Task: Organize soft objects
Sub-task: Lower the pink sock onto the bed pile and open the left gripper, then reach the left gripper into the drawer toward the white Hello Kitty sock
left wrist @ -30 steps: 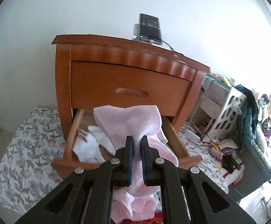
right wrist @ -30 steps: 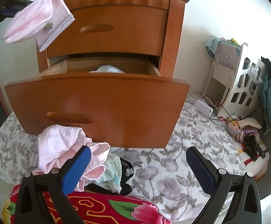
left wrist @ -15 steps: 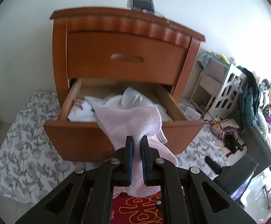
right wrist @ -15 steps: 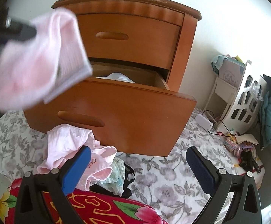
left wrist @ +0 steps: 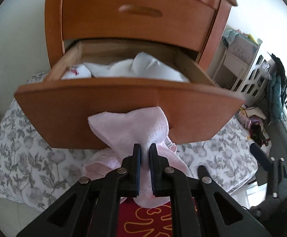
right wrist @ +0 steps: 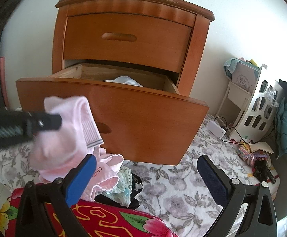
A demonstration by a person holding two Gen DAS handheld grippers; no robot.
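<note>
Trouble most likely comes from where the pink sock [left wrist: 135, 126] hangs right now: it is clamped tight in the left gripper [left wrist: 145, 148], pads pressed on the knit w/ most of the fabric bunched ahead of the tips, and it sits in front of the drawer front [left wrist: 68, 110], below the rim, not over the open drawer [left wrist: 194, 69]. If the left tongs let go here, the sock prob drops onto the pile of pink clothes [right wrist: 104, 169] on the floral sheet [right wrist: 173, 195] instead of joining the white laundry [left wrist: 139, 69] inside. Second risk: the loose cuff end dangling under the grip could snag or drag on the drawer's top edge when lifted over, pulling the sock partly out of the pinch, since only a thin fold is held. Third: the drawer looks fairly full near the front, so a shallow drop may leave the sock draped over the rim and block closing. The right gripper [right wrist: 145, 177] stands wide apart, holding nothing, near the pile and close to the left one's path, so a bump btwn the two is possible.
</note>
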